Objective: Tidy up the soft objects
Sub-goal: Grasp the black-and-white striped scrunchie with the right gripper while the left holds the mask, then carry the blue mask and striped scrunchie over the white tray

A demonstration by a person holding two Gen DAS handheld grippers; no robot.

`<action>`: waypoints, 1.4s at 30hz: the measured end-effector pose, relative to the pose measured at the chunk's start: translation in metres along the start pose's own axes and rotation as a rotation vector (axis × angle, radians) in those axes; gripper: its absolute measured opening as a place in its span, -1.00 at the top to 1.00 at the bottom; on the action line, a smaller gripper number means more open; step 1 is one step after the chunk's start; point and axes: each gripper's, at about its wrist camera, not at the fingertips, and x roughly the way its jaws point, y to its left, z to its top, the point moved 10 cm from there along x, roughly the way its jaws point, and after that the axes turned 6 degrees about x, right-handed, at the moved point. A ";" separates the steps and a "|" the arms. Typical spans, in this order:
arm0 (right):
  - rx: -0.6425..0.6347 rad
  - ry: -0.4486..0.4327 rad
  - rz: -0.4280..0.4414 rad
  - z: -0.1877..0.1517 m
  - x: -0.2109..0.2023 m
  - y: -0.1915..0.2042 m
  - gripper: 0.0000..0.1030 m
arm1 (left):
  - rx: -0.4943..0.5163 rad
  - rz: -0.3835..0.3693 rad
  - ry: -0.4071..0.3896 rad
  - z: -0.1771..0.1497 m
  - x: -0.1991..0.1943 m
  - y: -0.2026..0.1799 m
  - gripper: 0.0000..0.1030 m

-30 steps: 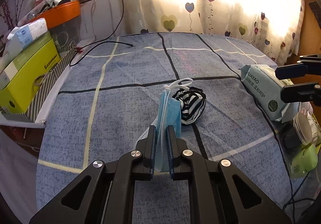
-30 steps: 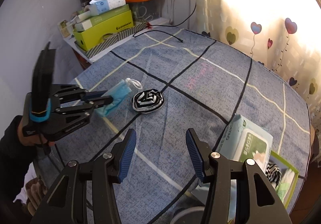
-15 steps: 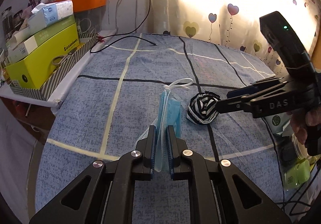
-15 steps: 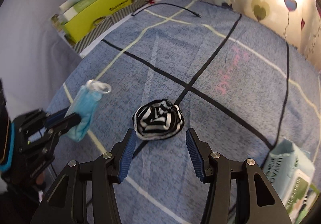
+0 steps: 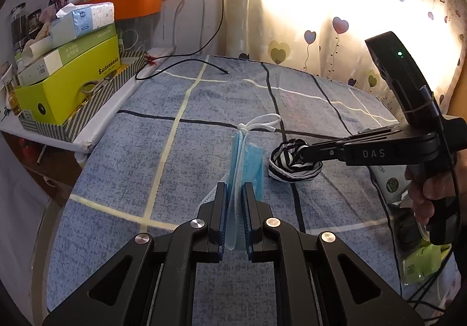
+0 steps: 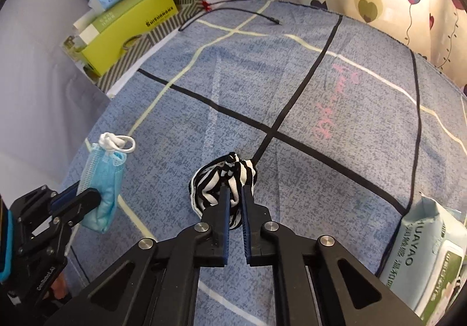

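A round desk [image 5: 221,109] covered with a blue speckled cloth crossed by black and cream lines stands before a sunlit curtain printed with hearts [image 5: 335,31]. Off its far left edge, a lime-green cardboard box [image 5: 70,83] sits in a striped tray with a pale blue tissue pack [image 5: 84,17] stacked above it, and a thin black cable [image 5: 181,66] trails onto the cloth near that edge.

The left gripper [image 5: 233,194] has its jaws pressed together on a folded light-blue pleated face mask [image 5: 245,162], which stands on edge between them, raised off the cloth toward the near left edge, its white ear loops [image 5: 259,124] bunched at the far end. The right gripper [image 6: 235,197], held in a person's hand [image 5: 432,194], has just been closing its jaws and now pinches a crumpled black-and-white striped sock [image 6: 221,180] that lies on the cloth near the middle of the desk, just beside a black line. Mask and sock are near each other but apart. At the right edge lies a pale green pack of wet wipes [image 6: 429,250].
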 end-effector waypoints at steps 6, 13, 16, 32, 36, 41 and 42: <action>-0.006 -0.069 0.011 -0.006 -0.037 -0.001 0.90 | -0.009 -0.010 -0.028 0.006 -0.017 -0.012 0.80; -0.014 -0.123 0.018 -0.022 -0.074 -0.003 0.91 | -0.008 -0.031 -0.061 0.010 -0.038 -0.032 0.79; -0.010 -0.158 0.042 -0.031 -0.094 -0.001 0.91 | -0.007 -0.031 -0.072 0.010 -0.048 -0.043 0.79; -0.006 -0.346 0.129 -0.091 -0.199 -0.001 0.91 | 0.008 -0.071 -0.121 0.011 -0.084 -0.119 0.79; 0.017 -0.381 0.136 -0.105 -0.218 -0.013 0.91 | 0.026 -0.098 -0.130 0.015 -0.088 -0.141 0.79; 0.057 -0.427 0.138 -0.125 -0.244 -0.032 0.91 | 0.063 -0.135 -0.133 0.019 -0.089 -0.174 0.79; 0.063 -0.432 0.137 -0.128 -0.247 -0.036 0.91 | 0.070 -0.145 -0.133 0.020 -0.089 -0.181 0.79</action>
